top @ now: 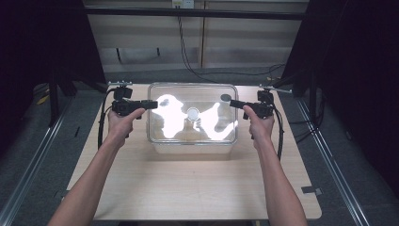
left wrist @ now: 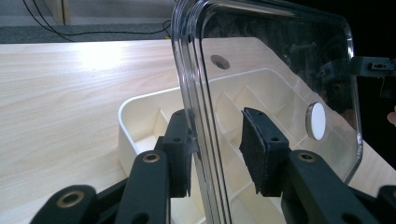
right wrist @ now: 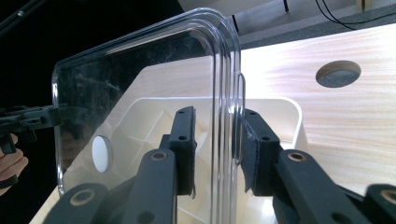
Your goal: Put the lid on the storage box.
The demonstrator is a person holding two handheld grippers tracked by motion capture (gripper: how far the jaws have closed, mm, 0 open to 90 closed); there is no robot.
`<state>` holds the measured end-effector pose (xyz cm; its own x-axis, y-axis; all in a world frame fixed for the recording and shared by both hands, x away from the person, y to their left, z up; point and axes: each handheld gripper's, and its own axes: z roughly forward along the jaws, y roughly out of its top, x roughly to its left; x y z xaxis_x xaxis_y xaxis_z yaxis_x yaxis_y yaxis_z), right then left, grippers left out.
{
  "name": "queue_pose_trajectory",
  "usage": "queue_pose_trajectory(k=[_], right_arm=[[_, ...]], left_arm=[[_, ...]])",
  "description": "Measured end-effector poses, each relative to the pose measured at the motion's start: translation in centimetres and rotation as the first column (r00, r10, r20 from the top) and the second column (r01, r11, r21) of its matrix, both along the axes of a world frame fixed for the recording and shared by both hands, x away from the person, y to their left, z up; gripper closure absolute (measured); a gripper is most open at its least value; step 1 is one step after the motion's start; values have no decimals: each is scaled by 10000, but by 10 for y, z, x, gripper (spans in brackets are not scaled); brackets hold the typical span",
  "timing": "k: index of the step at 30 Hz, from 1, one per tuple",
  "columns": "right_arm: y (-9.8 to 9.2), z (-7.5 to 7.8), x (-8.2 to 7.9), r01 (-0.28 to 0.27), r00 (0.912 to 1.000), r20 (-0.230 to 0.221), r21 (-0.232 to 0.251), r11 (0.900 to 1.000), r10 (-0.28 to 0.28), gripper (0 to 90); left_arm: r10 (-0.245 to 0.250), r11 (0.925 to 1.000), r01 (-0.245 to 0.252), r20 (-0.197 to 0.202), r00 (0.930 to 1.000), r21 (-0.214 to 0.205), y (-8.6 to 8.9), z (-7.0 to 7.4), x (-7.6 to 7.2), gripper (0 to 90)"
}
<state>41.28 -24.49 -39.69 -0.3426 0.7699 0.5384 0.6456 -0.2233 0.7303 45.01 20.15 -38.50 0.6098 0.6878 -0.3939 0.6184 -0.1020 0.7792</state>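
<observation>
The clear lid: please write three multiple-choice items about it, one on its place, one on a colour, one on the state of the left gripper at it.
1. Where is the clear lid?
A. On the floor
B. Leaning against the back wall
C. Over the cream box on the table

2. What colour is the round disc at the lid's middle?
A. White
B. Red
C. Green

3. How does the left gripper stand?
A. Shut on a cable
B. Jaws apart, with the lid's edge between them
C. Lying on the table, far from the lid

Answers: C, the high view shows the lid above the box; A, the disc looks white in all views; B, the left gripper view shows a gap beside the rim.
</observation>
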Motion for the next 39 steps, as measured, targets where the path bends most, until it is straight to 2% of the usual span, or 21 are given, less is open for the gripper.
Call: queue_pose_trajectory(k=[6,14,20,33,36,39], right_arm=[[2,-5,4,163,9998,-80,-45,9999,-163,684],[2,-13,11,308,9990,-327,-164,9994,-313,663],[5,-17,17,398,9970,-644,-465,9981,-428,644],[8,-24,26,434,9943,-929,-926,9948,-521,628],[9,-26,27,441,9936,-994,-1020,9938,-543,622],[9,-28,28,423,9935,-1000,-1107,9929,-535,616]], left_arm=[[52,9999,-49,-174,9998,161,-2,-8,5,611],[29,9999,-23,-411,9992,141,-4,-14,13,600],[84,9995,-65,-634,9980,299,-5,-22,18,588],[-16,9994,56,-1132,9936,355,-2,-36,27,574],[79,9996,-45,-1215,9926,282,-3,-39,29,570],[-34,9990,91,-1259,9920,442,-2,-41,31,565]])
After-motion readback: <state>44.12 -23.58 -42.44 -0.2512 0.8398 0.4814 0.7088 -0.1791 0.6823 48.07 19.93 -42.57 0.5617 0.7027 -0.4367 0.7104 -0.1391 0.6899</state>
